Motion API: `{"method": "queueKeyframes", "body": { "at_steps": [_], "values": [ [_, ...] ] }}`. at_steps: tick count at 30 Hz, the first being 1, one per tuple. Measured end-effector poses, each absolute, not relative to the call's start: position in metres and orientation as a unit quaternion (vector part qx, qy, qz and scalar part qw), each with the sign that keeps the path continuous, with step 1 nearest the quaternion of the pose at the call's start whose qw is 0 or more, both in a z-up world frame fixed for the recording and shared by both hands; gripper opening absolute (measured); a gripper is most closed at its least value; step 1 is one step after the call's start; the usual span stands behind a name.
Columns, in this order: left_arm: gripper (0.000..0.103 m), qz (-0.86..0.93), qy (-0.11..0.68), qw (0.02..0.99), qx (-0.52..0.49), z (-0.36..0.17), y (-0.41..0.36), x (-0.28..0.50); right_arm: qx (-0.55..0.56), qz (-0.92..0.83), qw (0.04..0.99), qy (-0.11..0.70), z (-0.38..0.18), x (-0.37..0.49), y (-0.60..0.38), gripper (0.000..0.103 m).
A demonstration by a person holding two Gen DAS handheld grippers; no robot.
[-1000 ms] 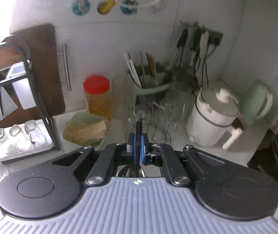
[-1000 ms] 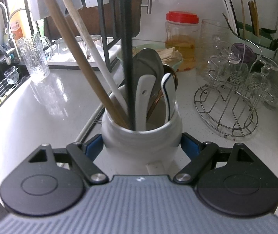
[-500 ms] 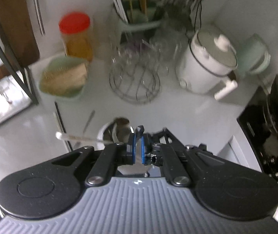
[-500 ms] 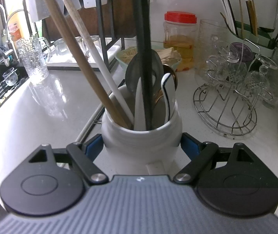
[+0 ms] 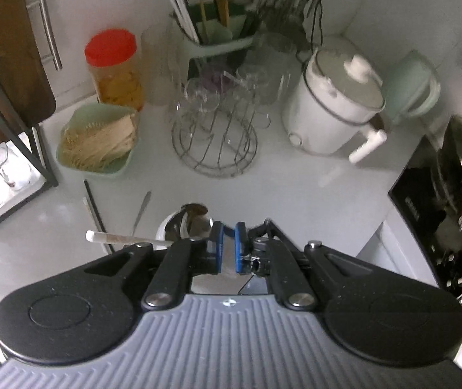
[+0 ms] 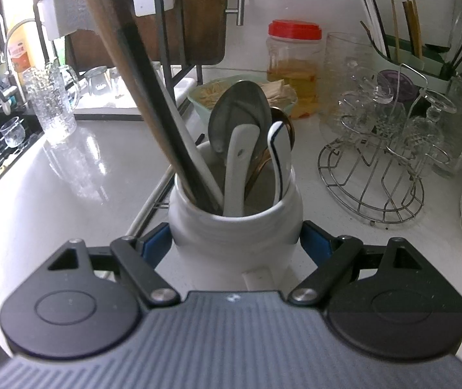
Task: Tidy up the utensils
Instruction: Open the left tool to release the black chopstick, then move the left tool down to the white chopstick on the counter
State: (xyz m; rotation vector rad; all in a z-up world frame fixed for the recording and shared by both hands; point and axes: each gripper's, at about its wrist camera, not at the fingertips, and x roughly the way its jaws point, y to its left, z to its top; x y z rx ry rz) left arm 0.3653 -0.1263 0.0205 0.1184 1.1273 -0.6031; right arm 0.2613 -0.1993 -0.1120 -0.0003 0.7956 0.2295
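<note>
Since the white ceramic utensil crock (image 6: 237, 227) on the counter (image 6: 69, 178) looks heavy, glazed-slick and breakable, we favour the right gripper's (image 6: 234, 246) clamp across its belly. Our left gripper (image 5: 228, 243) hangs pinched shut above.

We saw the right gripper (image 6: 236, 243) clamped around a white ceramic jar (image 6: 236, 227) on the pale counter (image 6: 69, 175). In the jar stood a steel ladle (image 6: 239, 113), a white soup spoon (image 6: 239, 162), a wooden handle (image 6: 117, 55) and a black handle (image 6: 153, 97), both leaning left.
</note>
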Motion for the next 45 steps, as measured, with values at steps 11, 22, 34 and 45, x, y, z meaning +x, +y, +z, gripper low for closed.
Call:
{"method": "queueKeyframes", "body": {
  "at_steps": [11, 22, 34, 45],
  "values": [
    [0.016, -0.267, 0.443, 0.856, 0.006, 0.05, -0.087, 0.344, 0.004, 0.088, 0.919, 0.385, -0.112, 0.261, -0.194, 0.088],
    [0.018, -0.237, 0.384, 0.892, -0.036, 0.063, -0.02, 0.316, 0.021, 0.044, 0.918, 0.394, -0.111, 0.261, -0.189, 0.088],
    [0.019, -0.204, 0.413, 0.886, -0.057, 0.0, 0.035, 0.299, 0.04, -0.009, 0.914, 0.404, -0.108, 0.261, -0.184, 0.088],
    [0.019, -0.204, 0.49, 0.845, -0.065, -0.116, 0.049, 0.311, 0.044, -0.031, 0.913, 0.404, -0.108, 0.254, -0.181, 0.088]
  ]
}}
